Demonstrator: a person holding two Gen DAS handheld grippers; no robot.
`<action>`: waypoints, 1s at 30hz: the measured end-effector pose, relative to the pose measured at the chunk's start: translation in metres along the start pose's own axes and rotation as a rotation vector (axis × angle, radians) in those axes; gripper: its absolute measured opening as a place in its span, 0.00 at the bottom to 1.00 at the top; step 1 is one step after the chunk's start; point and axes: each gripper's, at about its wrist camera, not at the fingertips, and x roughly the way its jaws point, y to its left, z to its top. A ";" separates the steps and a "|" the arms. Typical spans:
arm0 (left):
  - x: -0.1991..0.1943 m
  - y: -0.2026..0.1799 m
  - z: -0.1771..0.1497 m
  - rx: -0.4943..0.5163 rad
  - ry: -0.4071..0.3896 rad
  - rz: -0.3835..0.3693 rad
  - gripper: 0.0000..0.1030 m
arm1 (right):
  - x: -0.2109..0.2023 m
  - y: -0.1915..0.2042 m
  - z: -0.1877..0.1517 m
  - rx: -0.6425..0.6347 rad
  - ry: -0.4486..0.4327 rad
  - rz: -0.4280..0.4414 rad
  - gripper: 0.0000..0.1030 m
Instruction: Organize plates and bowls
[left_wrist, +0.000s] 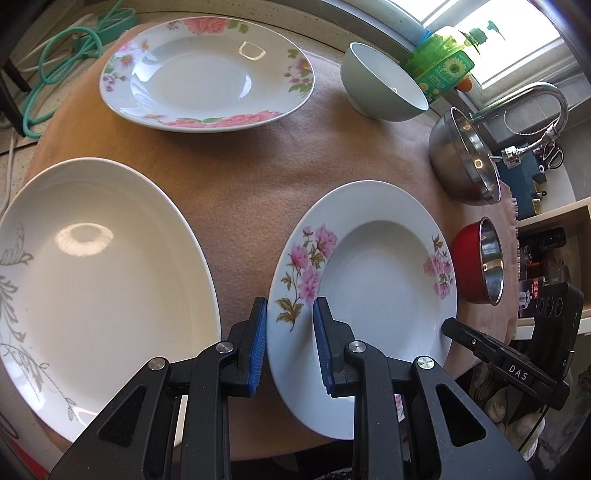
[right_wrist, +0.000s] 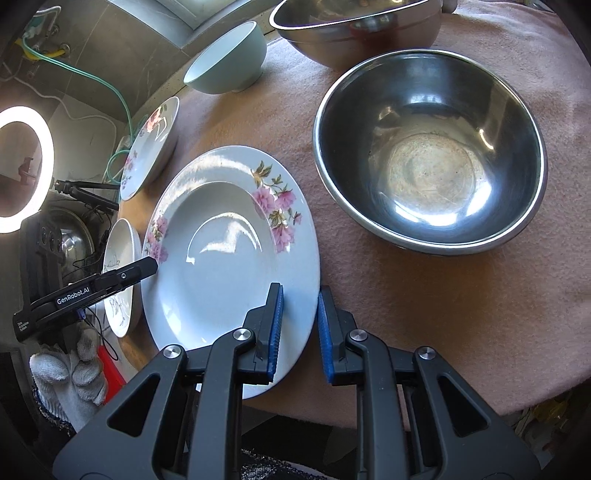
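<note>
Left wrist view counts three plates, four bowls on the counter. Both grippers, left and right (marked "DAS", "GenRobot.AI"), pinch opposite rims of the pink-flowered plate beside the red bowl.

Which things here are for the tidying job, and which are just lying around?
For the job:
pink-flower plate
rose-rim plate
big white plate
pale green bowl
large steel bowl
red bowl

Just lying about:
soap bottle
tap
scissors
green cable
ring light
</note>
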 end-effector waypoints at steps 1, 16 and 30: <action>0.000 0.000 -0.003 -0.005 -0.001 -0.001 0.22 | -0.001 0.000 -0.001 -0.004 0.001 -0.001 0.18; -0.003 -0.002 -0.032 -0.052 -0.005 -0.009 0.22 | -0.003 -0.003 -0.003 -0.024 0.012 -0.002 0.18; -0.001 -0.005 -0.031 -0.040 -0.007 -0.002 0.22 | -0.001 -0.003 -0.005 -0.020 0.011 0.001 0.19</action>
